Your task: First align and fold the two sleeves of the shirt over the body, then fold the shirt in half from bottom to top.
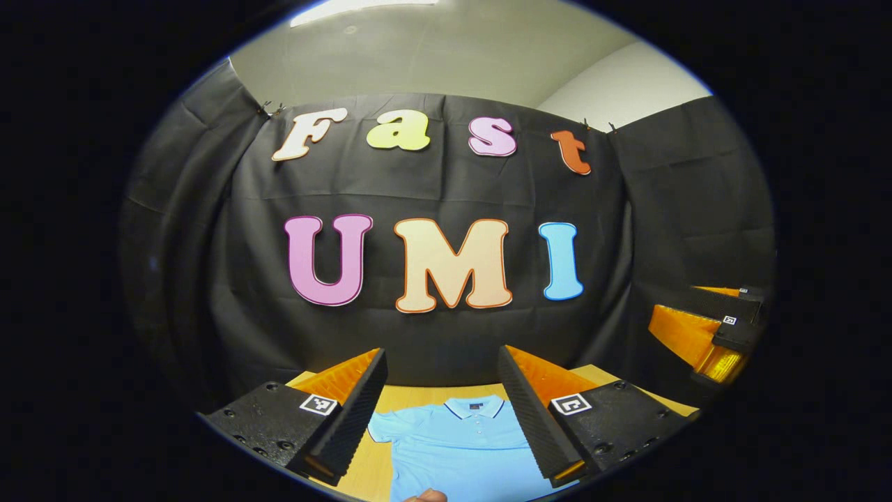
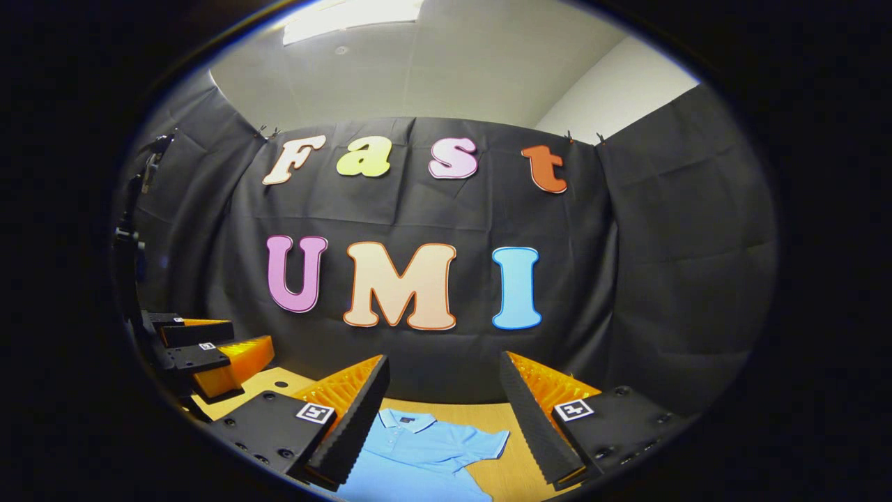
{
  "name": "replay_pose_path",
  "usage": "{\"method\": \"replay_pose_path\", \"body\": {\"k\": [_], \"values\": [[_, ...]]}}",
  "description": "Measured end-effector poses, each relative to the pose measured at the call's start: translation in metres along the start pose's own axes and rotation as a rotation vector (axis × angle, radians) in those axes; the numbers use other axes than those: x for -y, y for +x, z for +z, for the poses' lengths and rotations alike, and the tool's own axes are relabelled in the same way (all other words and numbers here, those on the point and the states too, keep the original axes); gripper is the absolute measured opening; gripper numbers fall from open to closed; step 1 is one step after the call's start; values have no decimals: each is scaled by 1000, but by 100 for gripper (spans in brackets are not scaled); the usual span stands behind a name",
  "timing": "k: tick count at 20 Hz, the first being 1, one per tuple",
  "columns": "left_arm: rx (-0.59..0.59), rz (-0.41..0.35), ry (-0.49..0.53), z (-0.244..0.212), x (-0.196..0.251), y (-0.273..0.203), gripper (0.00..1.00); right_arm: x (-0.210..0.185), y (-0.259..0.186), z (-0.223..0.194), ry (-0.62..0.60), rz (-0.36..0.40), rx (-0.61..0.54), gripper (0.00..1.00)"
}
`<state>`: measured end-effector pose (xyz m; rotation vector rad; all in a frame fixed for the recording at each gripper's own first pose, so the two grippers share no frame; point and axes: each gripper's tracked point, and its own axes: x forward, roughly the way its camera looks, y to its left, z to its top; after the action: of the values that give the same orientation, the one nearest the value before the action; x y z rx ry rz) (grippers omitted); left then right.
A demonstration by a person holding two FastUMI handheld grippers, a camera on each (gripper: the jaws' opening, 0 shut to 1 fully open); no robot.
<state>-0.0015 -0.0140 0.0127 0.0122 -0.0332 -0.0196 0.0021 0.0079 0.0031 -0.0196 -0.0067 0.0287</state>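
A light blue polo shirt [image 1: 453, 446] lies flat on the wooden table [image 1: 418, 396], collar toward the far wall, sleeves spread out. My left gripper [image 1: 442, 362] is held above it, open, nothing between its fingers. In the right gripper view the same shirt [image 2: 425, 450] shows its collar and one short sleeve [image 2: 488, 443]. My right gripper [image 2: 444, 366] also hovers above it, open and empty. Each view catches the other gripper off to the side: the right gripper [image 1: 718, 328] at the right edge, the left gripper [image 2: 202, 352] at the left edge.
The black cloth wall stands close behind the table's far edge [image 2: 446, 404]. A fingertip [image 1: 426, 496] peeks in at the bottom of the left gripper view. Bare wood lies on both sides of the shirt.
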Motion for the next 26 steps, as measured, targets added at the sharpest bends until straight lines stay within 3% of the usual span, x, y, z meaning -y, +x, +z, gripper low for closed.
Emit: {"method": "replay_pose_path", "body": {"k": [4, 9, 18, 26], "values": [[-14, 46, -6, -7, -7, -11, 95, 1, 9, -5, 15, 41, 6, 100], [4, 65, 3, -4, -21, -5, 95, 18, 45, -36, -10, 11, -32, 98], [-24, 64, 23, -17, -63, 34, 95, 54, 134, -129, -62, -123, -175, 99], [-68, 92, 43, -34, -93, 49, 94, 102, 183, -240, -81, -226, -377, 99]]}}
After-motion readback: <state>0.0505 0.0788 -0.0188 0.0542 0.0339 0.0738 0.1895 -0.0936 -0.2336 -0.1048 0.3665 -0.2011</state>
